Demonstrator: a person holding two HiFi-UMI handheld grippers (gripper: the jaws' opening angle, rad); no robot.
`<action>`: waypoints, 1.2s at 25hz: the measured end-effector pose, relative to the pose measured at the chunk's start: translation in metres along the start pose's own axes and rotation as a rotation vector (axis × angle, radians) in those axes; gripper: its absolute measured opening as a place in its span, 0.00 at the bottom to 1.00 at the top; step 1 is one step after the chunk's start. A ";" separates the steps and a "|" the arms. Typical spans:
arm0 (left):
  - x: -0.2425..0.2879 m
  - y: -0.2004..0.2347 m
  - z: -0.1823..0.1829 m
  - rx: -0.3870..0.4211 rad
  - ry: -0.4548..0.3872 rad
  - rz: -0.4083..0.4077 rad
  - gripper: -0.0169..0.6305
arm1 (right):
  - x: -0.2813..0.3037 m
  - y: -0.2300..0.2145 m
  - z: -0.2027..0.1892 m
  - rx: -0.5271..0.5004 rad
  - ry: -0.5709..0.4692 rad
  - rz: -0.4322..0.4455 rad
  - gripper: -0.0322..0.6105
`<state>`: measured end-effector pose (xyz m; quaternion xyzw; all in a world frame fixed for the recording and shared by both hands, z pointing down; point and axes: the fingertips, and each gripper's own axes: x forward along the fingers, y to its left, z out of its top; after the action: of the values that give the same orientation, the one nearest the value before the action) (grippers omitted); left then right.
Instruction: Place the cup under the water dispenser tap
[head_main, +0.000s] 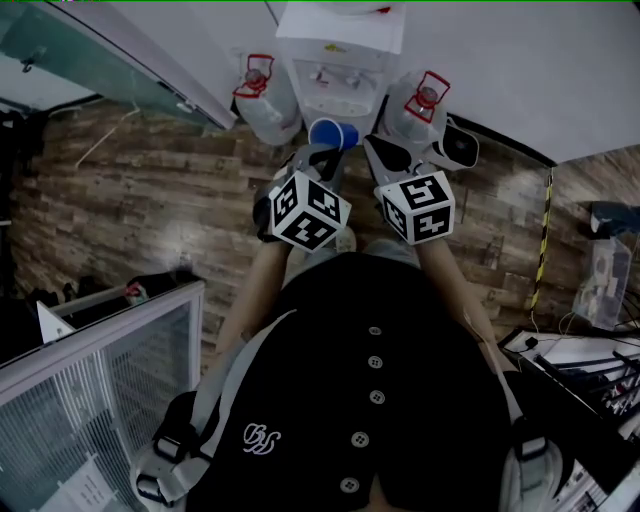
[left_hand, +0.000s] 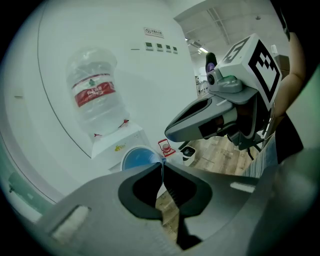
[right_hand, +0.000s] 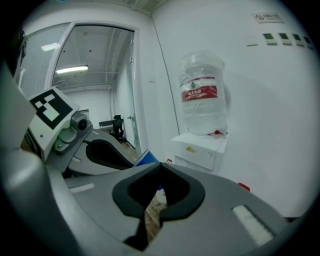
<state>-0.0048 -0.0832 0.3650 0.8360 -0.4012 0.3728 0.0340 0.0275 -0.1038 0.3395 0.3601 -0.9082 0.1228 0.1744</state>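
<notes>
The left hand-held gripper (left_hand: 161, 167) has its jaws pressed almost together, pinching the thin rim of the blue plastic cup (left_hand: 136, 157). The grey jaws hide most of the cup. It is held up in front of the white water dispenser (head_main: 338, 60), not yet under the taps, which are too small to make out. The right hand-held gripper (right_hand: 160, 167) sits alongside, pressed together on nothing. The clear water bottle with a red label (right_hand: 201, 95) stands on the dispenser.

A wood-plank floor (head_main: 150, 200) met a white wall (head_main: 520, 70); left of it stood a glass partition (right_hand: 100, 75), with a ceiling light strip (right_hand: 72, 69) and an office chair (right_hand: 117, 127) beyond
</notes>
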 end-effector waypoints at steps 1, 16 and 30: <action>0.003 0.003 0.002 0.000 0.001 0.005 0.05 | 0.003 -0.003 0.002 -0.003 -0.001 0.004 0.05; 0.021 0.018 -0.006 -0.038 0.050 0.001 0.05 | 0.024 -0.008 -0.010 0.009 0.048 0.048 0.05; 0.051 0.040 -0.028 0.023 0.120 -0.145 0.05 | 0.058 -0.029 -0.028 0.145 0.098 -0.056 0.05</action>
<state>-0.0291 -0.1332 0.4090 0.8393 -0.3326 0.4233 0.0754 0.0148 -0.1504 0.3909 0.3903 -0.8769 0.2010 0.1956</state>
